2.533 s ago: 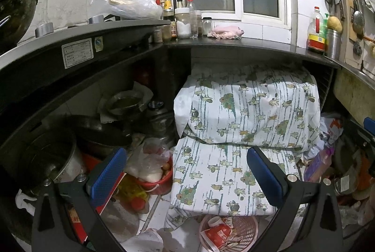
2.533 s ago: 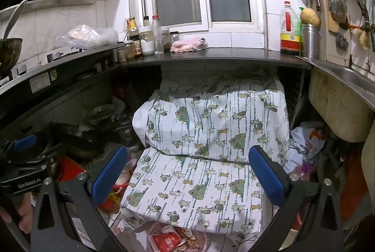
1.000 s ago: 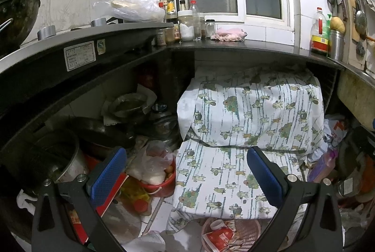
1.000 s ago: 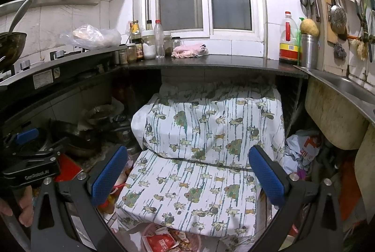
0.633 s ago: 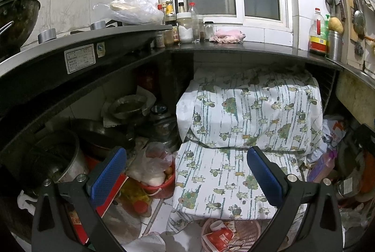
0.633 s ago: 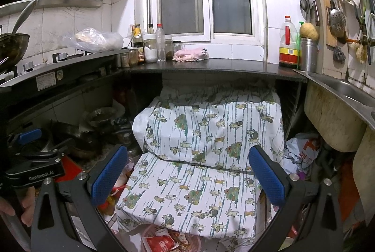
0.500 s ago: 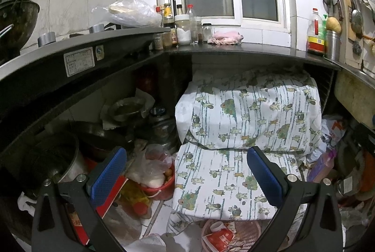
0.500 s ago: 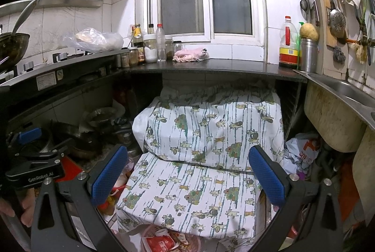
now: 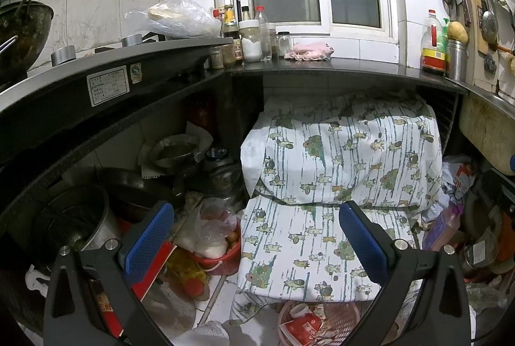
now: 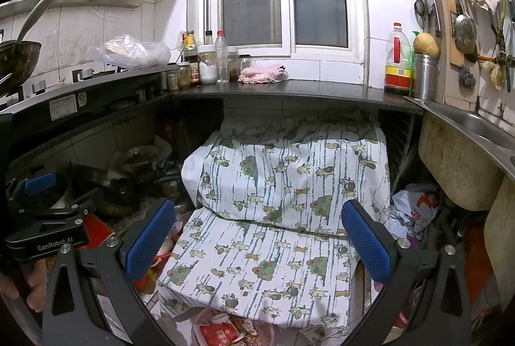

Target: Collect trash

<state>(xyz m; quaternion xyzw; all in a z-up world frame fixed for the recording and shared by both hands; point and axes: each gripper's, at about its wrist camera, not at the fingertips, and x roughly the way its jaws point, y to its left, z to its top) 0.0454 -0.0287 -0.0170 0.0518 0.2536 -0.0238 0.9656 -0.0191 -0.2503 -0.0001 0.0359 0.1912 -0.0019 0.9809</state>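
Both tools, left tool [image 9: 254, 236] and right tool [image 10: 257, 238], hang spread and empty. Your red wrapper [image 9: 301, 325] lies in the basket [image 9: 341, 318] below the patterned cloth [image 9: 322, 243]; it looks light and crinkly, so pinch an edge.

left gripper [image 9: 256, 241]: two dark grey angular arms spreading in a V, each with a triangular cut-out near its base
left pads [image 9: 146, 244]: flat blue rectangles with a fine dimpled texture
right gripper [image 10: 257, 239]: same build, dark grey arms, blue textured pads [image 10: 365, 244]
screws: round silver heads at the joints of each arm
marking: white "GenRobot.AI" lettering on the black side of the left gripper, seen from the right wrist view
hand [image 10: 30, 285]: fingers curled under the left gripper's body; no sleeve visible
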